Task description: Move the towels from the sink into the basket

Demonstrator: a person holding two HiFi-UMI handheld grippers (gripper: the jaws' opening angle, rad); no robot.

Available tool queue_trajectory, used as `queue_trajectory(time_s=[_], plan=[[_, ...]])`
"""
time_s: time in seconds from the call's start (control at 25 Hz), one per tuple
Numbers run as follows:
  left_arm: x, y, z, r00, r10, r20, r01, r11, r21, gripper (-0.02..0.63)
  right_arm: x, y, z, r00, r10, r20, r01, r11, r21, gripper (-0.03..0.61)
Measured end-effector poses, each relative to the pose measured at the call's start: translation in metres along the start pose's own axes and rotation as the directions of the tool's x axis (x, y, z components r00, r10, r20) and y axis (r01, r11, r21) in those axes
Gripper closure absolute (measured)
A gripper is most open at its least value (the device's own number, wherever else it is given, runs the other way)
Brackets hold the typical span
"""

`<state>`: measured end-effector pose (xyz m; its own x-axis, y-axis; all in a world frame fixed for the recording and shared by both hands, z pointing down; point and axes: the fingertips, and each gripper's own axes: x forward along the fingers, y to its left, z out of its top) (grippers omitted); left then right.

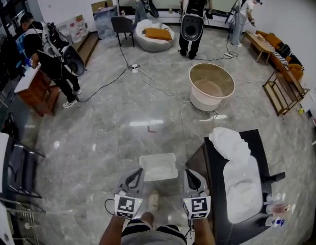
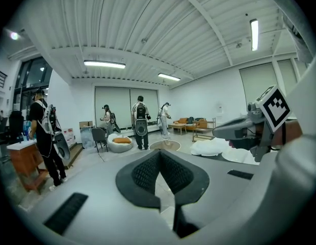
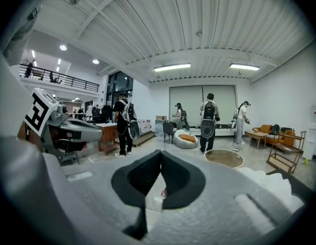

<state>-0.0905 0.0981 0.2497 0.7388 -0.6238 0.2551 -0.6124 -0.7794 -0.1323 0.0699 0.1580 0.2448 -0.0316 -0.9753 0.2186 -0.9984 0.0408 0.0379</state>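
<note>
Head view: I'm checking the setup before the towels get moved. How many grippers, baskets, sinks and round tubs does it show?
grippers, the left gripper and the right gripper: 2
basket on the floor: 1
sink in the black counter: 1
round tub on the floor: 1
Total: 5

Floor (image 1: 97,131): glossy grey stone-look tile, mirrors the lights. Towels (image 1: 230,141): white cloth, soft, crumpled. Sink (image 1: 238,214): smooth white w/ slight sheen. Counter (image 1: 260,142): dark, matt. Basket (image 1: 159,157): white, smooth, prob. plastic. Left gripper (image 2: 159,154) & right gripper (image 3: 160,157): matt grey plastic shells; black pads (image 2: 145,173) w/ ribbed, rubbery-looking texture.
</note>
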Motion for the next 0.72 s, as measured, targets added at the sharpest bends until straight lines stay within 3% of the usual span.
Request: queue_trajectory(time_s=[0.2, 0.4, 0.72], plan=[[0.021, 0.001, 0.012, 1.000, -0.022, 0.012, 0.022, 1.000, -0.001, 0.604, 0.008, -0.014, 0.002, 1.000, -0.025, -0.002, 0.025, 1.000, -0.007, 0.577], [0.052, -0.009, 0.025, 0.994, -0.103, 0.025, 0.103, 0.995, 0.014, 0.604, 0.012, -0.036, 0.010, 0.996, -0.092, -0.006, 0.092, 0.996, -0.017, 0.577], [0.111, -0.039, 0.054, 0.955, -0.287, 0.073, 0.283, 0.957, 0.054, 0.604, -0.001, -0.082, 0.016, 0.960, -0.278, -0.020, 0.279, 0.960, 0.025, 0.577]])
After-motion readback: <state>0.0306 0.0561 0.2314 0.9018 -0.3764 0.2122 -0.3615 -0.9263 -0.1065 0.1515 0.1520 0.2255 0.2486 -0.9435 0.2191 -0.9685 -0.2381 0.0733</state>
